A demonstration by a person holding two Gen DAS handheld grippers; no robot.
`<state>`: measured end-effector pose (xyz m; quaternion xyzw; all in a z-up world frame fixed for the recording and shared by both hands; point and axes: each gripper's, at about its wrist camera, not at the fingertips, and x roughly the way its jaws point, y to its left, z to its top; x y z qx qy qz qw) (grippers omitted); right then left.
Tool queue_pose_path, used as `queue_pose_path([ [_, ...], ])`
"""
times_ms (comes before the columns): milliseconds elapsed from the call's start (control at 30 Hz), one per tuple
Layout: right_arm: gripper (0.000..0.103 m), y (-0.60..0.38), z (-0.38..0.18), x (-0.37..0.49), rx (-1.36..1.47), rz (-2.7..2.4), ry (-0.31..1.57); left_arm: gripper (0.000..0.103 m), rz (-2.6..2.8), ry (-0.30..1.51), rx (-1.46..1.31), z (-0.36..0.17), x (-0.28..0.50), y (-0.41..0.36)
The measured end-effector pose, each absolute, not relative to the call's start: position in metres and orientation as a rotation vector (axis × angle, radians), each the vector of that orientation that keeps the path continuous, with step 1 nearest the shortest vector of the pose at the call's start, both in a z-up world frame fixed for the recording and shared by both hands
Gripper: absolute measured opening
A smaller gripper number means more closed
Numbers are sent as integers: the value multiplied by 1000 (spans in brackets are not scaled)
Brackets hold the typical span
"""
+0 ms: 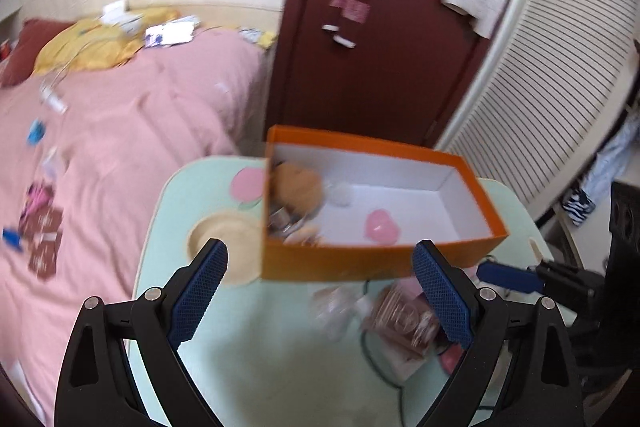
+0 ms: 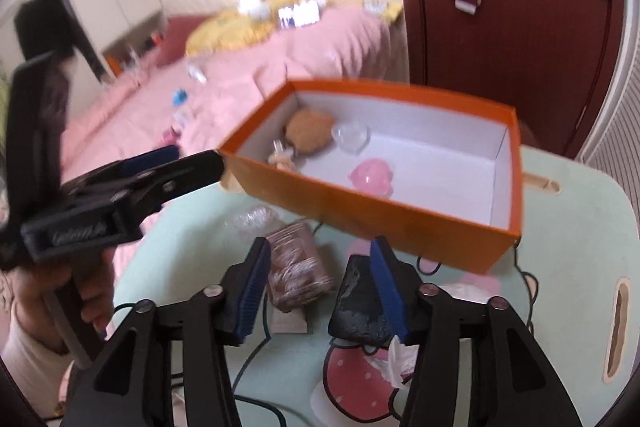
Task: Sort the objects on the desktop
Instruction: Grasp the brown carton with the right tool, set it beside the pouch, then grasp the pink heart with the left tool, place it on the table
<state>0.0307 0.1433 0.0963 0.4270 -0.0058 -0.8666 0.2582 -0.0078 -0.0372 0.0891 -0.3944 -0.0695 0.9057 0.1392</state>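
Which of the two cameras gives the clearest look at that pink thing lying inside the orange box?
The right wrist view shows it best: the pink object lies sharper and unobstructed on the white floor of the orange box. In the left wrist view the same pink object is also visible inside the orange box, but blurrier, with less shape to read.

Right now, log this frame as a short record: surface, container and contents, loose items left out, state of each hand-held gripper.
surface: mint-green table beside a pink bed
container: orange box, open top, white inside
contents: tan round puff, clear small cup, pink item, a few blurred small items at one end
loose items: brown packet, black flat item, clear wrapper
left hand-held gripper: open, holding nothing
right hand-held gripper: open, over the loose items
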Motion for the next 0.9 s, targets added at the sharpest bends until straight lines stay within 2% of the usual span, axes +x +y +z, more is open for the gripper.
queue_pose_path([
  [300, 56, 168, 78, 59, 1094, -2360, -152, 94, 2394, -197, -1338, 102, -67, 4],
  [467, 56, 177, 70, 59, 1131, -2328, -221, 93, 2240, -206, -1556, 90, -100, 27],
  [500, 56, 178, 71, 59, 1129, -2331, -219, 92, 2216, -207, -1595, 86, -104, 30],
  [567, 57, 183, 75, 57, 1115, -2331, -237, 81, 2167, -219, -1713, 78, -120, 36],
  [667, 59, 192, 78, 56, 1124, -2310, -305, 80, 2123, -232, -1809, 70, -135, 43],
  [800, 60, 197, 83, 56, 1116, -2295, -343, 80, 2129, -123, -1875, 60, -142, 61],
  [900, 60, 199, 86, 55, 1112, -2283, -362, 69, 2105, -58, -1938, 45, -143, 74],
])
